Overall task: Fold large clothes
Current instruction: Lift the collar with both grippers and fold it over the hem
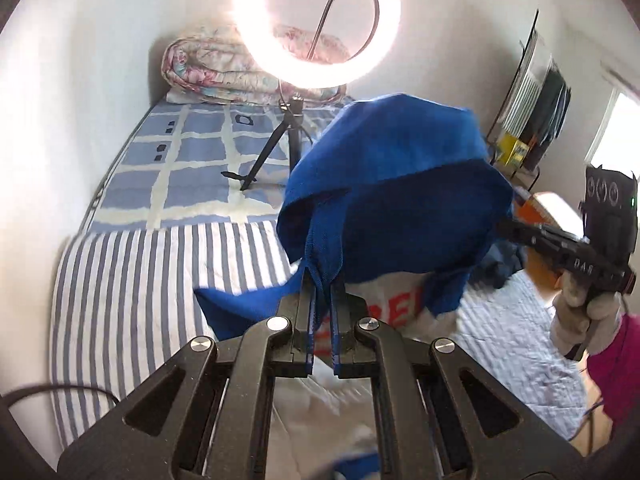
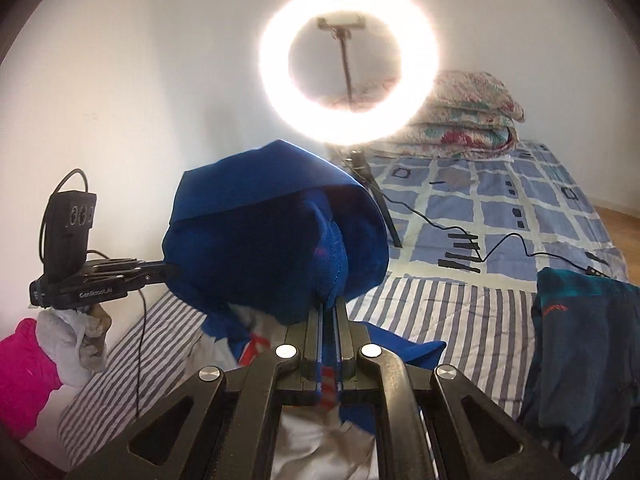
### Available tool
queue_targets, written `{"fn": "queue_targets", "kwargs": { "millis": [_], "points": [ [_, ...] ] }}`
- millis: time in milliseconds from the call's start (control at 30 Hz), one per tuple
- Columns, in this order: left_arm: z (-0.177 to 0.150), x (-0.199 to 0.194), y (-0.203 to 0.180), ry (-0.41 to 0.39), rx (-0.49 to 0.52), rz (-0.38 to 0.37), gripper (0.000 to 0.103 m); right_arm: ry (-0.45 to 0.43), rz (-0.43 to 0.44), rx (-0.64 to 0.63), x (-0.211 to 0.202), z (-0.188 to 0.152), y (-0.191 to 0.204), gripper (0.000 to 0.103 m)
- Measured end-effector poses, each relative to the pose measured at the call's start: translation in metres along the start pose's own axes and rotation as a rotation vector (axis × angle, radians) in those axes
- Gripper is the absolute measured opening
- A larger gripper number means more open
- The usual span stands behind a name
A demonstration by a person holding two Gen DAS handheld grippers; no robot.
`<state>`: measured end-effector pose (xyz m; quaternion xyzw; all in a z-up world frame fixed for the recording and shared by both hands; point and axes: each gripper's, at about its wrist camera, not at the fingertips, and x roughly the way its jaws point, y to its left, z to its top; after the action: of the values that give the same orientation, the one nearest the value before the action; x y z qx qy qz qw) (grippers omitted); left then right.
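A large blue garment (image 1: 400,184) with a white panel and red lettering (image 1: 400,300) hangs in the air above the bed, held up by both grippers. My left gripper (image 1: 322,280) is shut on a blue edge of it. My right gripper (image 2: 329,308) is shut on another part of the blue garment (image 2: 276,236). The right gripper also shows in the left wrist view (image 1: 508,226), pinching the garment's right side. The left gripper shows in the right wrist view (image 2: 170,268) at the garment's left side.
The bed has a striped sheet (image 1: 132,280) and a blue checked cover (image 1: 192,160). A lit ring light on a tripod (image 1: 316,20) stands on the bed. A folded floral quilt (image 1: 208,72) lies by the wall. Dark clothes (image 2: 580,356) lie at the right.
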<state>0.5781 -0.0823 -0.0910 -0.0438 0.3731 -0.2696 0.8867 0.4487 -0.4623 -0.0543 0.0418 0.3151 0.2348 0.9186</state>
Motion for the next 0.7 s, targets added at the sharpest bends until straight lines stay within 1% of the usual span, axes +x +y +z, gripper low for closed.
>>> {"fn": "queue_targets", "kwargs": {
  "millis": [133, 300, 333, 400, 500, 567, 700],
  "points": [
    [-0.022, -0.035, -0.018, -0.014, 0.005, -0.018, 0.003, 0.0, 0.006, -0.008, -0.038, -0.024, 0.024, 0.0],
    [-0.056, -0.071, -0.042, -0.005, 0.009, -0.045, 0.003, 0.026, 0.0, -0.045, -0.078, -0.068, 0.057, 0.0],
    [-0.067, -0.081, -0.048, -0.004, 0.013, -0.047, 0.003, 0.026, -0.004, -0.052, -0.086, -0.078, 0.063, 0.0],
    [-0.086, -0.091, -0.056, 0.014, 0.016, -0.053, 0.003, 0.026, -0.005, -0.046, -0.101, -0.094, 0.072, 0.0],
    [-0.116, -0.106, -0.069, 0.045, 0.037, -0.038, 0.003, 0.033, -0.015, -0.032, -0.118, -0.122, 0.084, 0.0],
    [-0.136, -0.115, -0.072, 0.062, 0.036, -0.037, 0.003, 0.051, -0.011, -0.016, -0.126, -0.145, 0.09, 0.0],
    [-0.18, -0.126, -0.073, 0.109, 0.018, -0.021, 0.003, 0.096, -0.03, -0.008, -0.133, -0.188, 0.1, 0.0]
  ]
}}
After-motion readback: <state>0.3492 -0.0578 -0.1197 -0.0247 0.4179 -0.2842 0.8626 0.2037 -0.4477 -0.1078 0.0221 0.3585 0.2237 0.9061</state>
